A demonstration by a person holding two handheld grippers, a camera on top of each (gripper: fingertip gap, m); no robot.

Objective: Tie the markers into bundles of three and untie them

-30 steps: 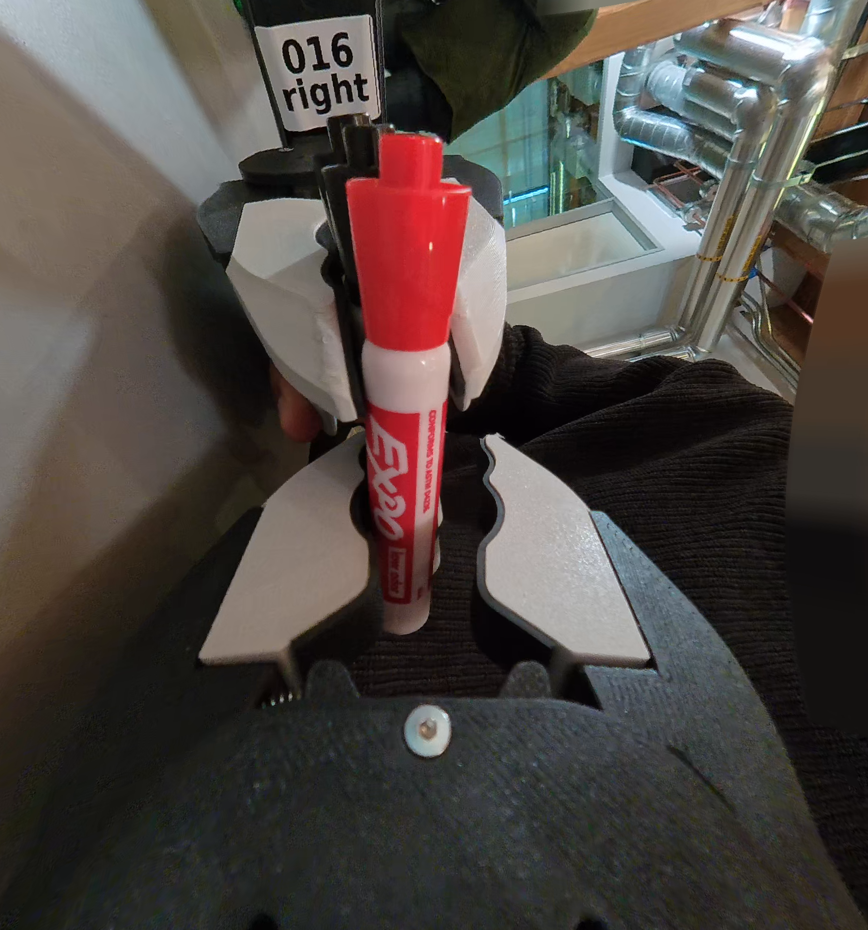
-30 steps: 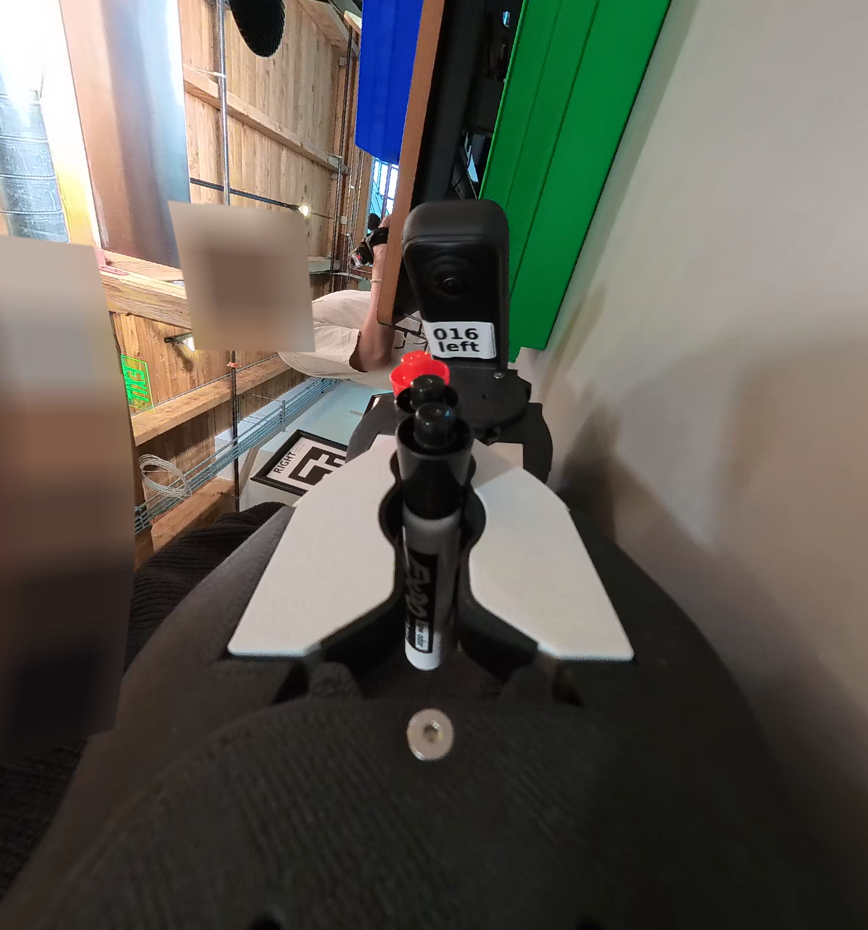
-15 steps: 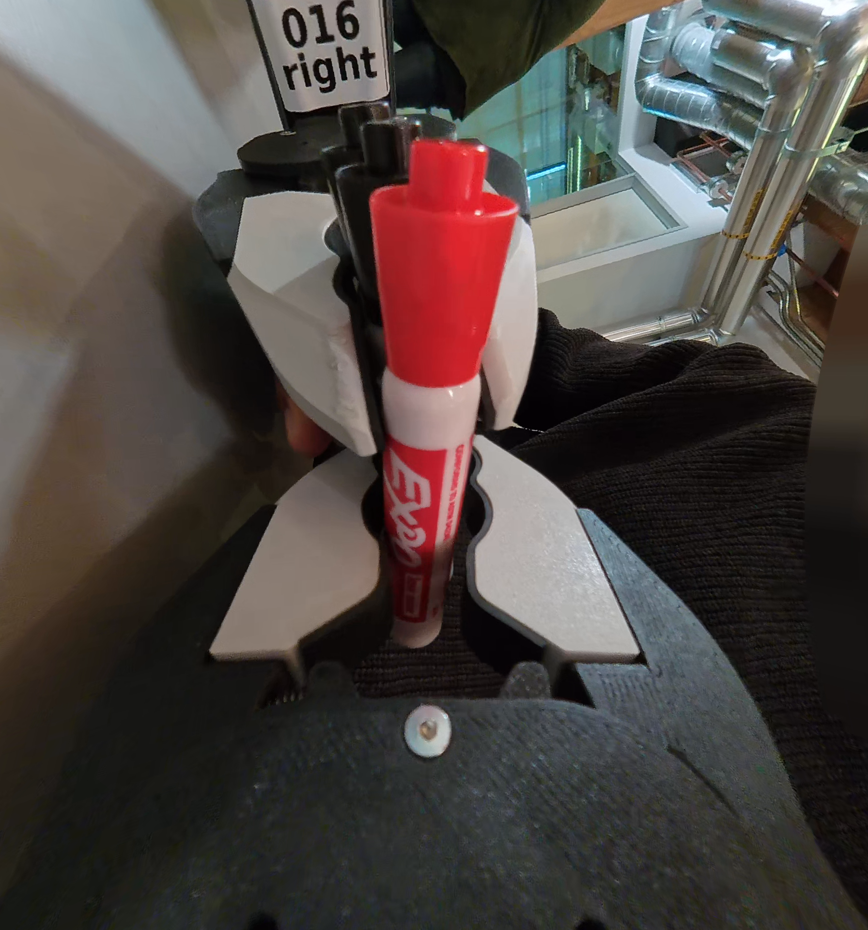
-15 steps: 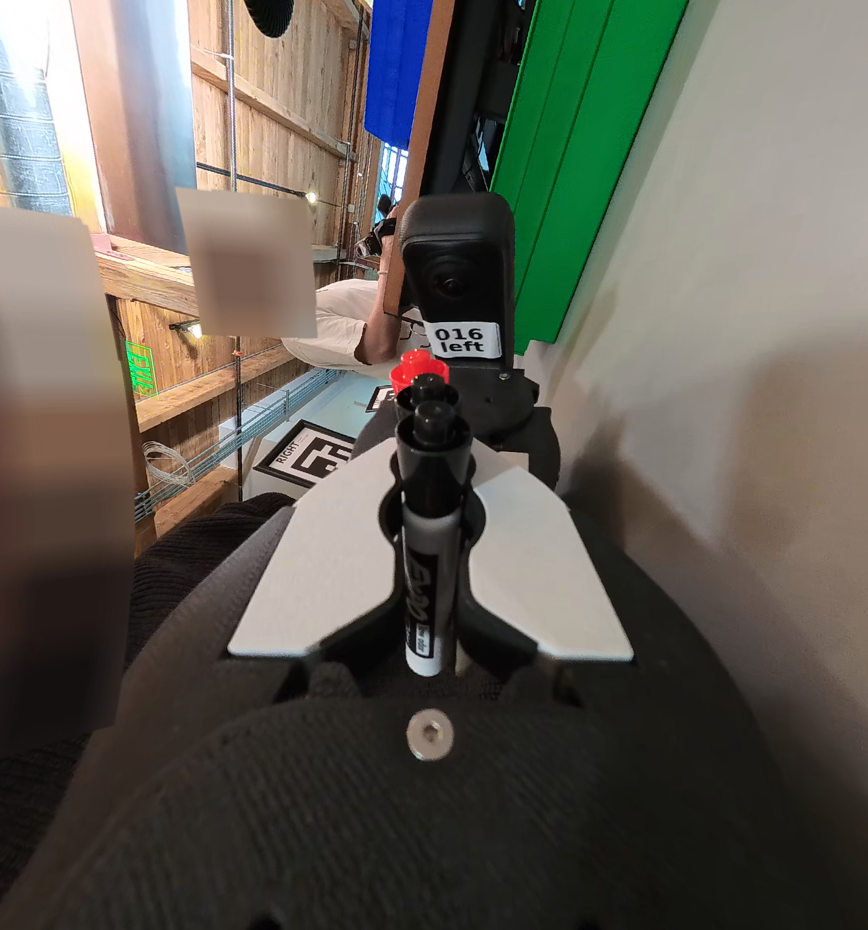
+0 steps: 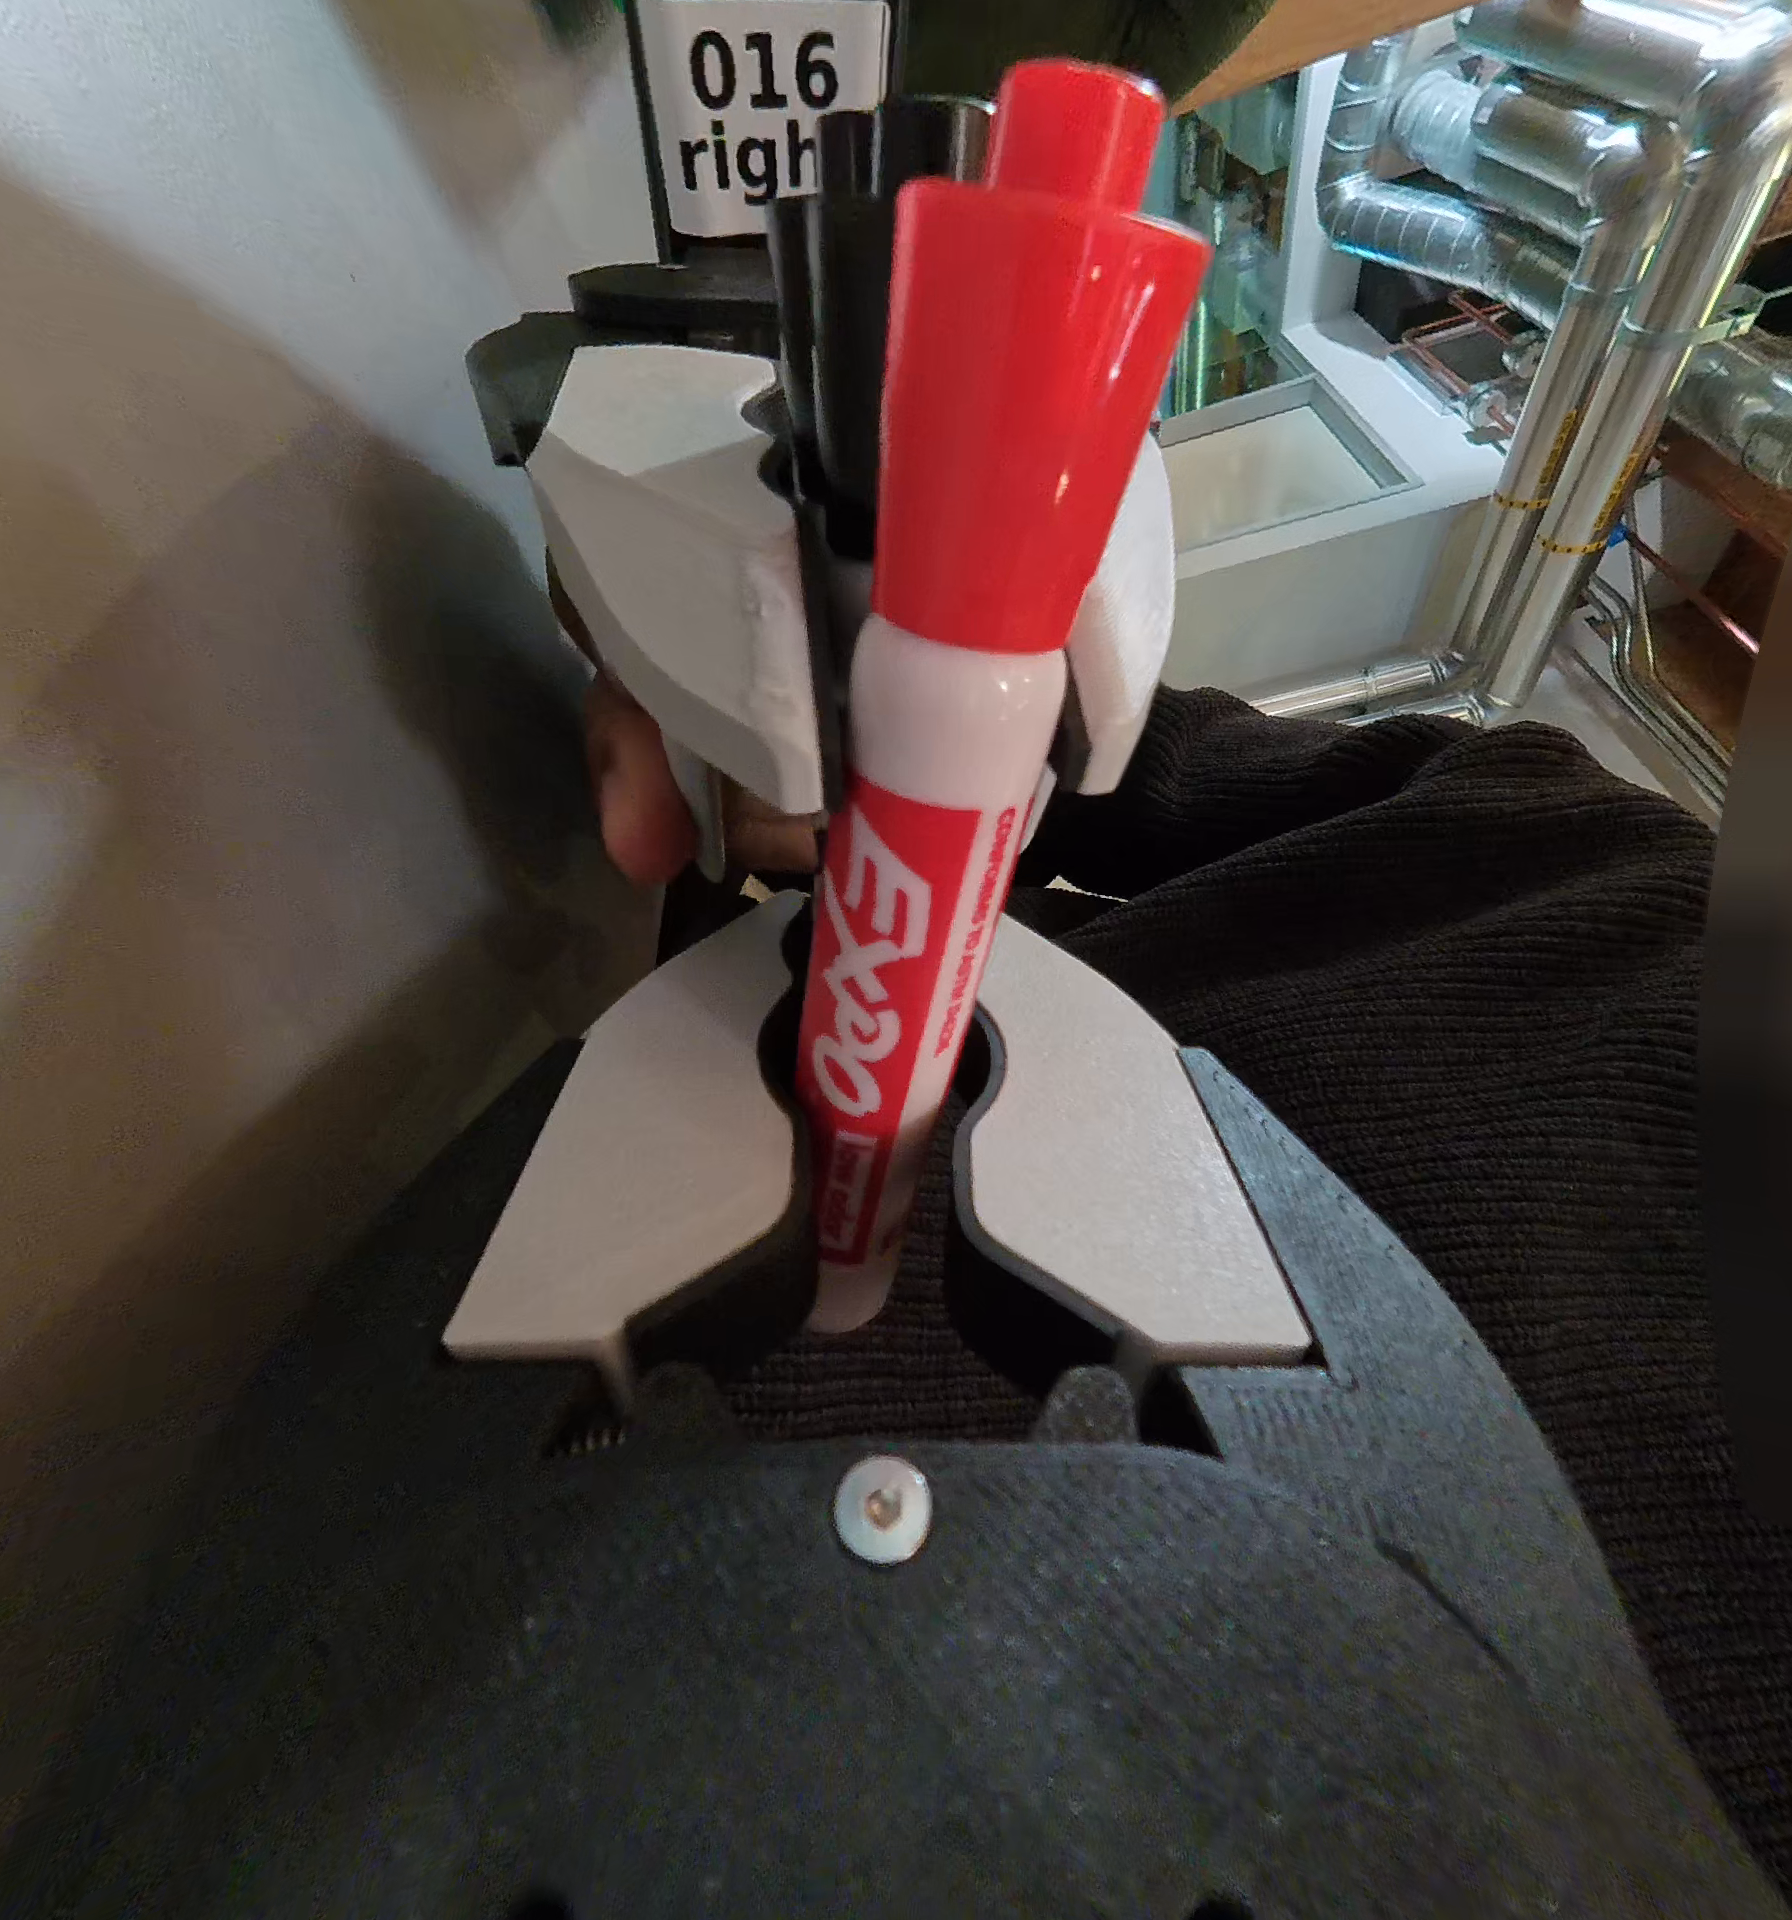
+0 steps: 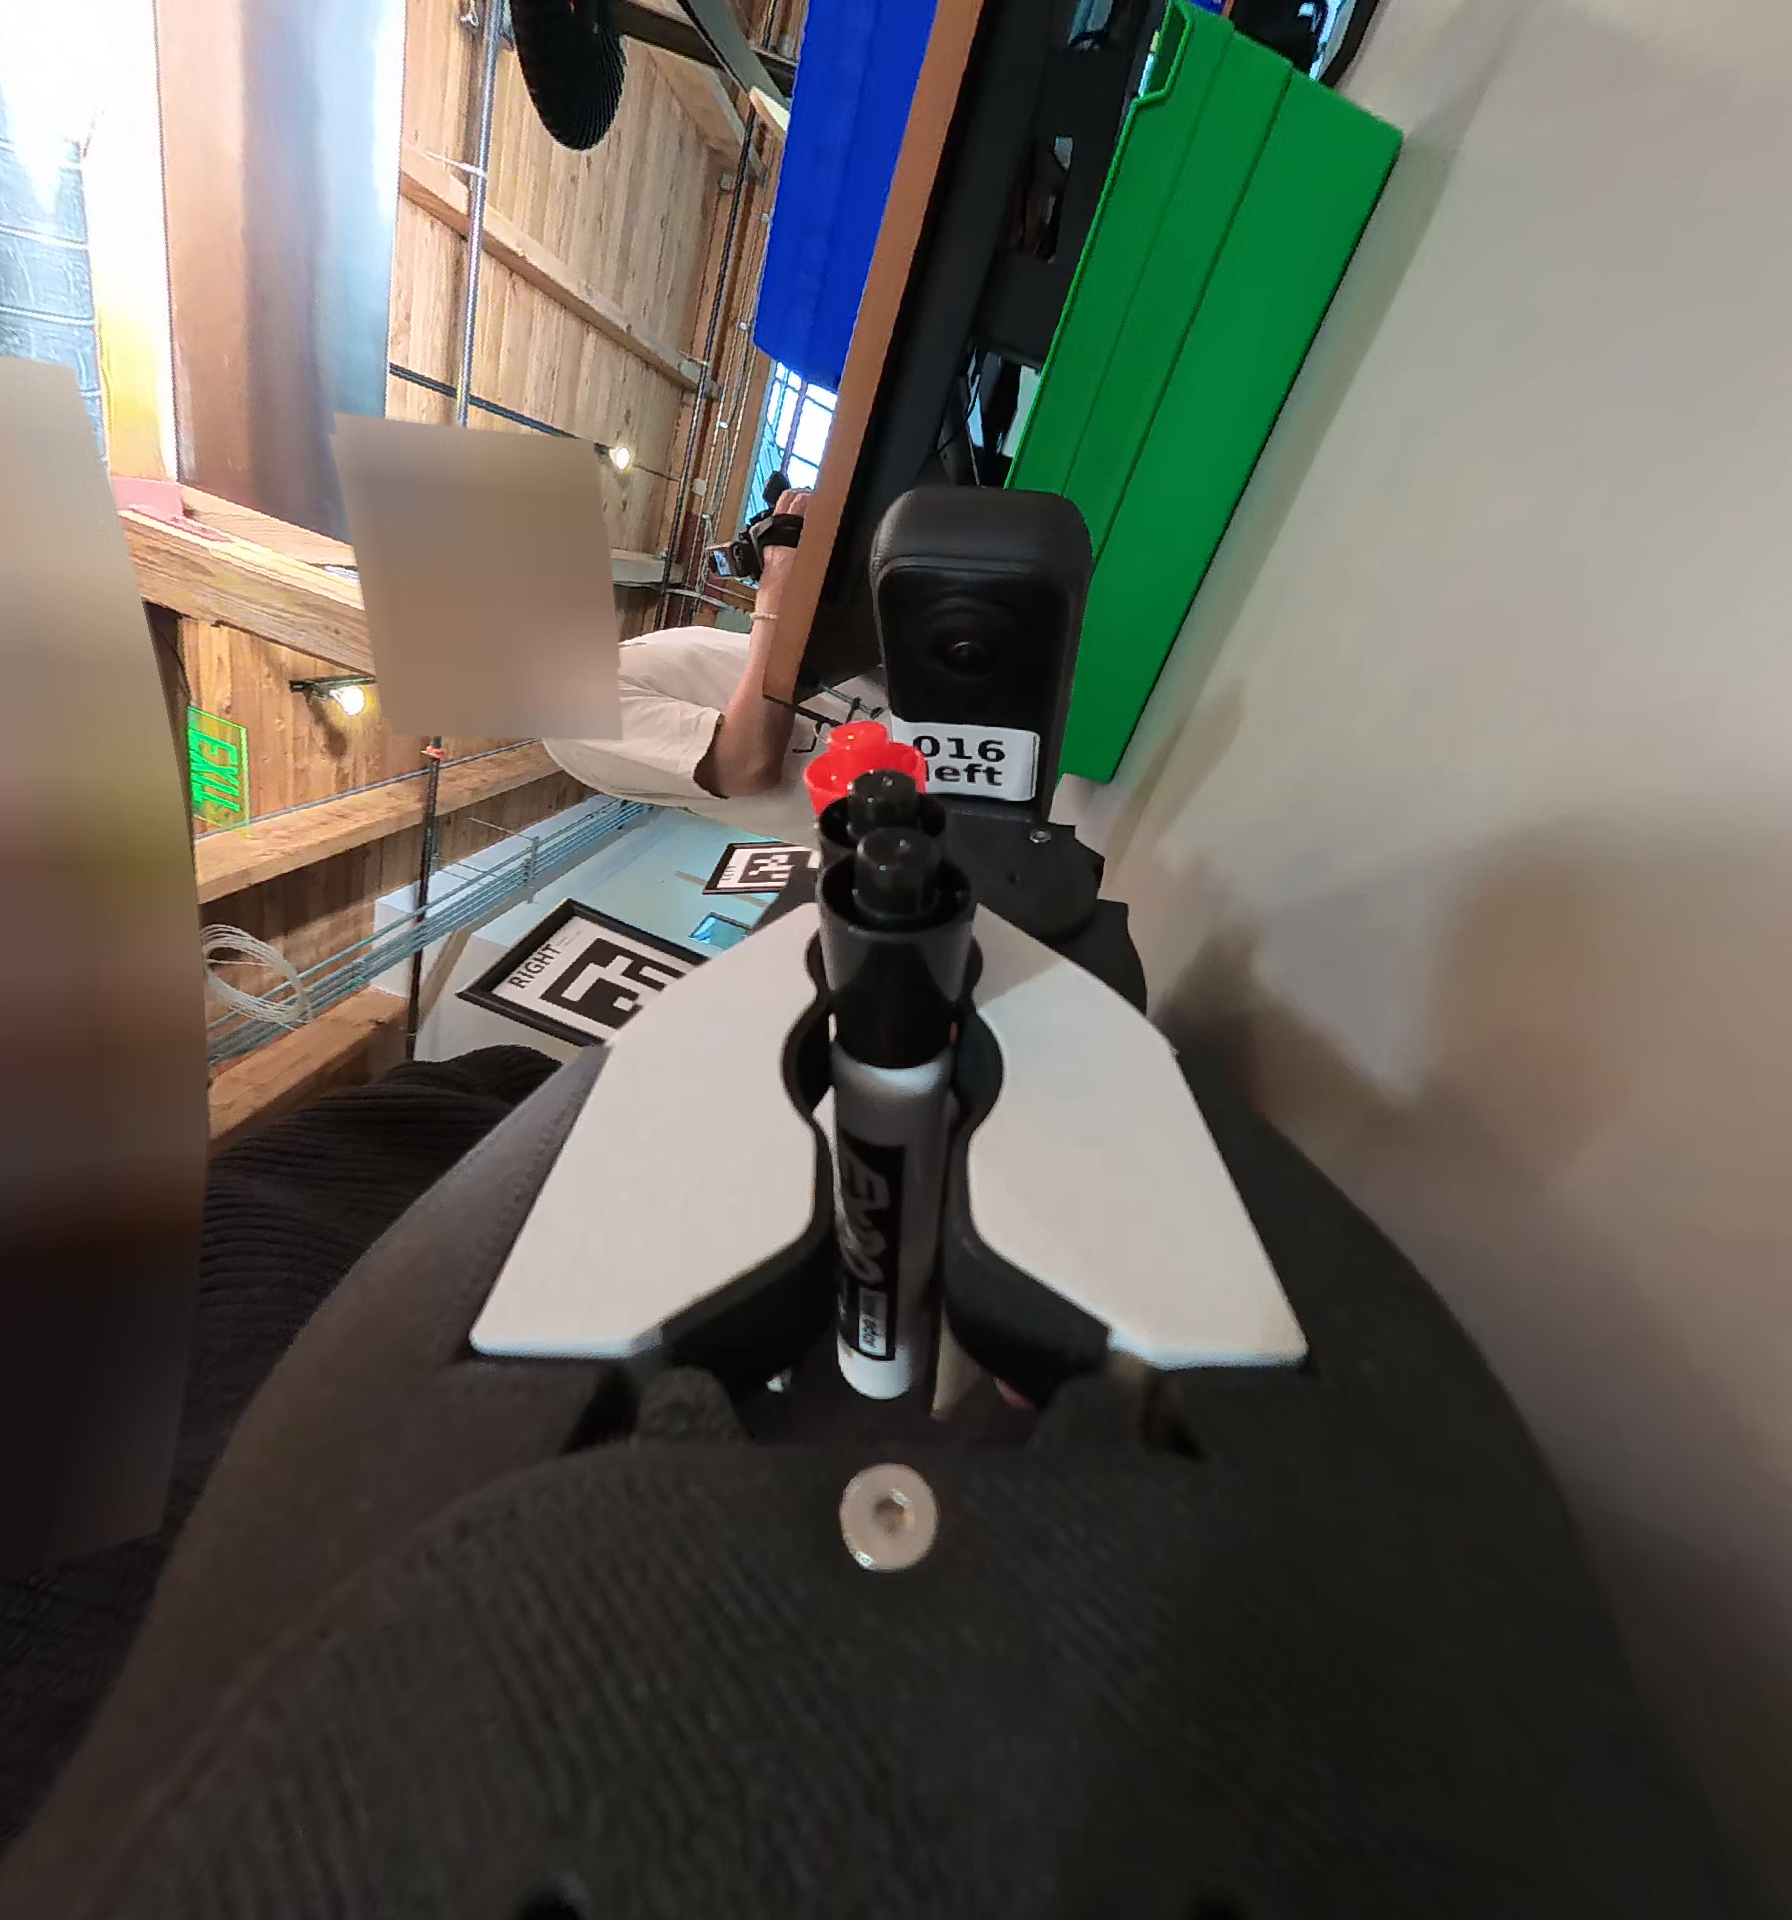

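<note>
The left gripper (image 5: 887,1049) has closed onto the red marker (image 5: 985,540); right gripper (image 6: 892,1049) clamps black markers (image 6: 887,1049).

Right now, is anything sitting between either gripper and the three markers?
Nothing visible. The left gripper is closed directly on the red-capped white marker, and the right gripper on the black-capped markers of the same cluster. The two grippers face each other, with only the markers between them.
</note>
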